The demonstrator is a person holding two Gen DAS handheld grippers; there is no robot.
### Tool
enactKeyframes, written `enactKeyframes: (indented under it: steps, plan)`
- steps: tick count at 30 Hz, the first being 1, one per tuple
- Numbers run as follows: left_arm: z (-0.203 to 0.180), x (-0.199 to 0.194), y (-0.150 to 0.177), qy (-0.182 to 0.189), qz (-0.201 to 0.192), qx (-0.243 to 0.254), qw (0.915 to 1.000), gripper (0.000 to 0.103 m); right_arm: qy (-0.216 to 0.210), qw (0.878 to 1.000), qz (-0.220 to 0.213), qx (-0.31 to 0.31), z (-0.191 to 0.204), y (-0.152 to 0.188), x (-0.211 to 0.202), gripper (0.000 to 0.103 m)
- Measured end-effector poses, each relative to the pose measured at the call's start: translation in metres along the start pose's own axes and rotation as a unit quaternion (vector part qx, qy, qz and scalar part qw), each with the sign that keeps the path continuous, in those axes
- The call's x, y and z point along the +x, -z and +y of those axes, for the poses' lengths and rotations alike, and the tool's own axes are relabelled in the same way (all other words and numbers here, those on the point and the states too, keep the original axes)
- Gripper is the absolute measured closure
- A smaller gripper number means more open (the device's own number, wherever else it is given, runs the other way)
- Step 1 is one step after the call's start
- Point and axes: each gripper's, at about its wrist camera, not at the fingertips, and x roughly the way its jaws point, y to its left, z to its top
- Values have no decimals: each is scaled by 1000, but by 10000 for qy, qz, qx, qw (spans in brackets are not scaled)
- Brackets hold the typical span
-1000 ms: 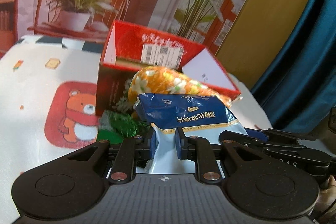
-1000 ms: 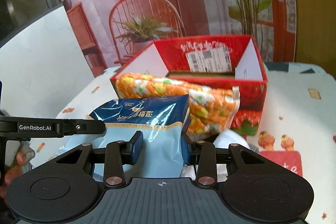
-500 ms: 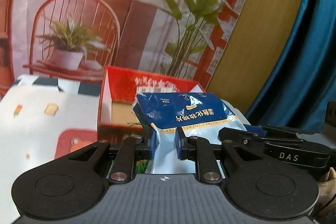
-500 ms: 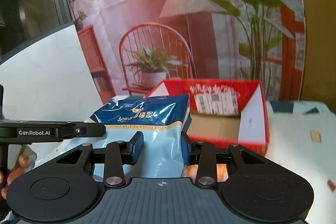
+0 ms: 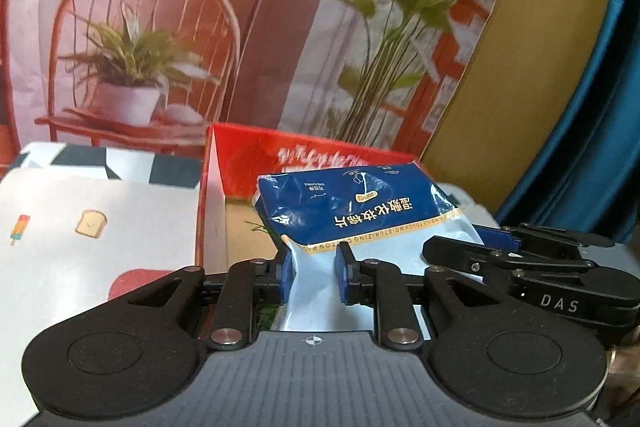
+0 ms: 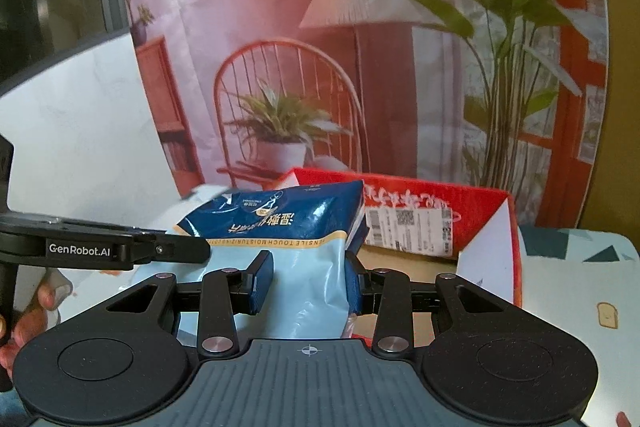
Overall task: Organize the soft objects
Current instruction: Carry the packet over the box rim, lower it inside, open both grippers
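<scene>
As both grippers carry it, the blue cotton-pad pack [image 5: 352, 211] hangs over the near edge of the open red carton [image 6: 488, 211], left gripper [image 5: 313, 277] and right gripper [image 6: 307, 281] fingers pinching its pale end, the left's grip just easing.

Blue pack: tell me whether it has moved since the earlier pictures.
Yes. The blue pack has risen and gone forward; it now hangs over the red box.

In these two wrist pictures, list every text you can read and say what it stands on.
"GenRobot.AI": left gripper arm.
"DAS": right gripper arm.
"TOUCH MOISTURIZING": blue pouch, seen upside down; its Chinese characters too small to read.
Red box: white script and shipping label, blurred.
</scene>
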Motion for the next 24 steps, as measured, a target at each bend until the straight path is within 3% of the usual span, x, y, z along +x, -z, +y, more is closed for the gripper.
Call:
enactKeyframes:
  steps: [6, 12, 24]
  plan:
    - [9, 27, -5, -44, 260, 61, 9996, 77, 106, 9992, 350, 140, -12, 12, 32, 68]
    - [12, 50, -15, 67, 429, 21, 9991, 60, 57, 9978, 528, 395, -30, 10, 56, 68]
    - [28, 89, -28, -61, 701, 5, 9975, 57, 215, 9945, 832, 602, -45, 8, 106, 68]
